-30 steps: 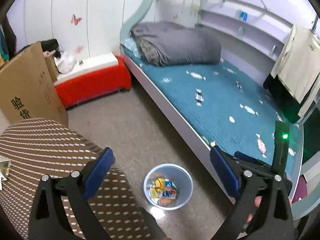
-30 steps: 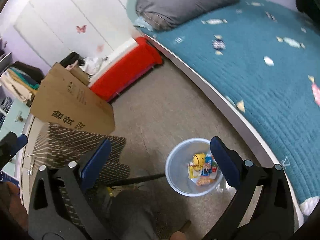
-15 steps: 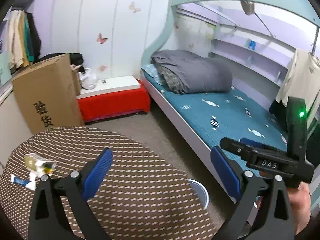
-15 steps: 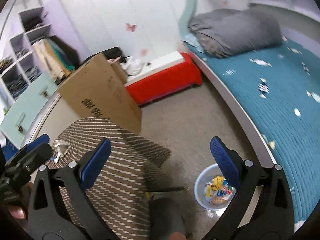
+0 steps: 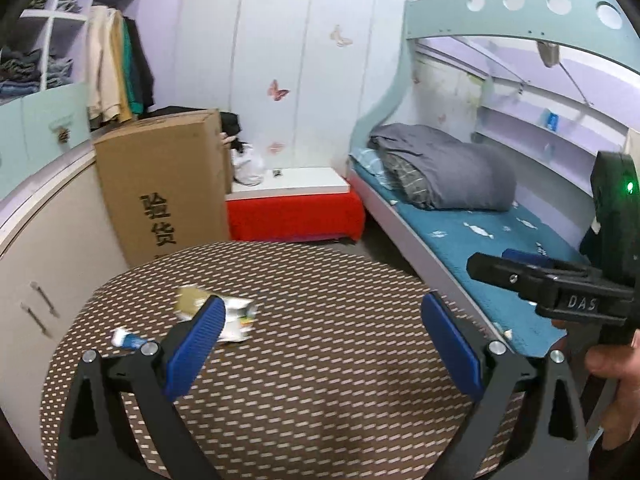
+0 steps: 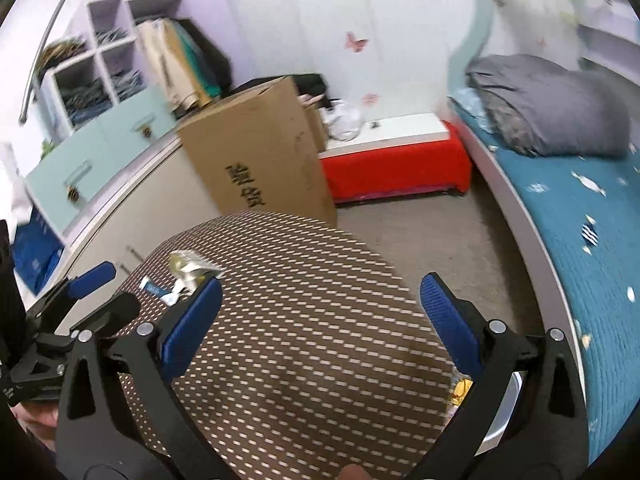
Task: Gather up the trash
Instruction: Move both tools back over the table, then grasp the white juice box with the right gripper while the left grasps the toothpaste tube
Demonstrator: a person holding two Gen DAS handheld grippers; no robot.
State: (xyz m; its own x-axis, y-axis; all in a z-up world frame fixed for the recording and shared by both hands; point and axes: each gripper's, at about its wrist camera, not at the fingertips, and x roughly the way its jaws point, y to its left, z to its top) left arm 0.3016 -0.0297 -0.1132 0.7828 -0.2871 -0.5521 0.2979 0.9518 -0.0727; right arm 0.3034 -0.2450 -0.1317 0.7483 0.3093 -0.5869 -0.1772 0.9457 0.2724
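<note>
A round brown woven table (image 5: 320, 360) carries crumpled wrappers (image 5: 236, 314) and a small blue-and-white packet (image 5: 128, 338) on its left side. They also show in the right wrist view, the wrappers (image 6: 188, 266) beside the packet (image 6: 154, 289). My left gripper (image 5: 320, 340) is open and empty above the table, its left finger just in front of the wrappers. My right gripper (image 6: 320, 320) is open and empty over the table. The trash bin (image 6: 504, 412) with wrappers inside peeks out on the floor at the table's right edge, mostly hidden.
A tall cardboard box (image 5: 160, 184) stands behind the table beside a red bench (image 5: 292, 212). A bed with a teal cover (image 5: 480, 248) and a grey duvet (image 5: 444, 172) runs along the right. White cabinets (image 5: 44, 272) line the left.
Both grippers have lifted and swung from over the floor bin to over the table. The table's trash has come into view and the bin has nearly dropped out of sight.
</note>
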